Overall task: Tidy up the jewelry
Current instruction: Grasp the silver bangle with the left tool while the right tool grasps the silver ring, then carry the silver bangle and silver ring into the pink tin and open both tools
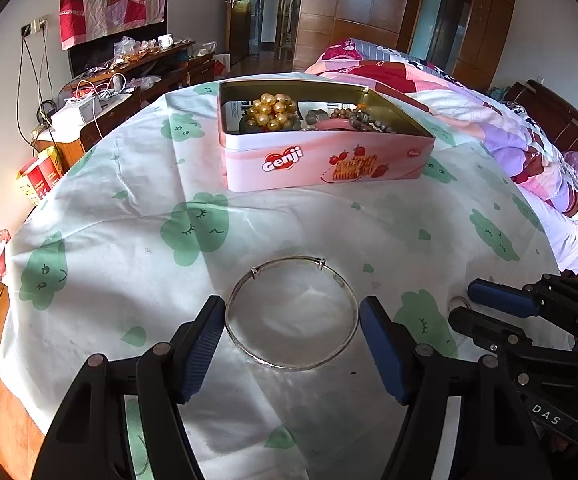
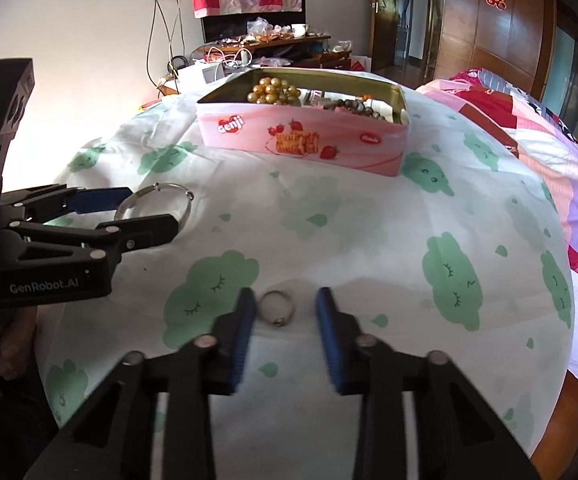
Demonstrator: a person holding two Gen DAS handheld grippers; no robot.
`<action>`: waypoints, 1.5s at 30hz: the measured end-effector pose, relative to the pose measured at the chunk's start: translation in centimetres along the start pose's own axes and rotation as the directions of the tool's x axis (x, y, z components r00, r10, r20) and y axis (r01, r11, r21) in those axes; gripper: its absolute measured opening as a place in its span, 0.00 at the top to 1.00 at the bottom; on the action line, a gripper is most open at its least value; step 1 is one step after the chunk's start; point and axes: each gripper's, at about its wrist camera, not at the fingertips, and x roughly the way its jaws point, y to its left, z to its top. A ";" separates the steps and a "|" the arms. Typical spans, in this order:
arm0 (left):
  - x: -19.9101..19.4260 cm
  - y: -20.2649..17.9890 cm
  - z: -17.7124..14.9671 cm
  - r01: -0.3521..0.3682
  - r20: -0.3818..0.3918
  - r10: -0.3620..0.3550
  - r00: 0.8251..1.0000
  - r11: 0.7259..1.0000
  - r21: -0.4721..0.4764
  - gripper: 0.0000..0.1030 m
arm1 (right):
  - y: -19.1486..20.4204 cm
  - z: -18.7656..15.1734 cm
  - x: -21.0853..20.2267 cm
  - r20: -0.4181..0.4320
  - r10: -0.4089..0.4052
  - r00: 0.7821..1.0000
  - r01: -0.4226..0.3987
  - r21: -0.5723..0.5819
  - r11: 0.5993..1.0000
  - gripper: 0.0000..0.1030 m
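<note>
The pink tin (image 1: 325,160) stands open near the far side of the counter (image 1: 129,200), which is covered by a white cloth printed with green clouds. Several pieces already lie inside the tin: a cluster of gold beads (image 1: 272,111) toward its left end and a string of brown beads (image 1: 359,118) toward its right. This part of the sorting appears done.

Two pieces are left on the cloth, well apart from the tin. The silver bangle (image 1: 291,314) lies flat in front of the left gripper (image 1: 292,340). The jaws stand apart, one on each side of the bangle, and they are close to its rim on both sides; no pad visibly presses on it. The small ring (image 2: 276,309) lies flat in front of the right gripper (image 2: 285,332). Its jaws are also apart, with the ring between them nearer the left pad (whether that pad touches the ring cannot be told from this view), and a clear gap on the right side.

Judged from this layout, the task is partly complete. Both remaining pieces are framed for a grasp but not yet lifted, and each has still to be carried to the tin and set inside.
</note>
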 end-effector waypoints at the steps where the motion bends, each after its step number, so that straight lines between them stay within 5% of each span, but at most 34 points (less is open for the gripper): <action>1: 0.0 -0.1 0.0 0.000 -0.001 0.000 1.000 1.000 0.003 0.32 | 0.1 0.0 0.0 0.002 -0.002 1.000 0.002 -0.007 1.000 0.70; 6: 0.0 -0.2 -0.1 0.007 -0.001 -0.007 1.000 1.000 0.004 0.32 | 0.6 -0.1 0.1 0.016 -0.009 1.000 0.010 -0.040 0.999 0.78; 22: -0.7 -0.4 0.8 0.043 0.021 -0.043 0.999 0.999 0.002 0.32 | -0.4 0.7 -1.0 0.060 -0.006 0.998 0.007 -0.015 1.000 0.79; 45: -2.1 -1.2 6.9 -0.006 0.141 -0.003 0.990 0.998 0.062 0.32 | -2.8 6.9 -2.8 0.173 -0.016 0.985 0.016 0.001 1.000 0.79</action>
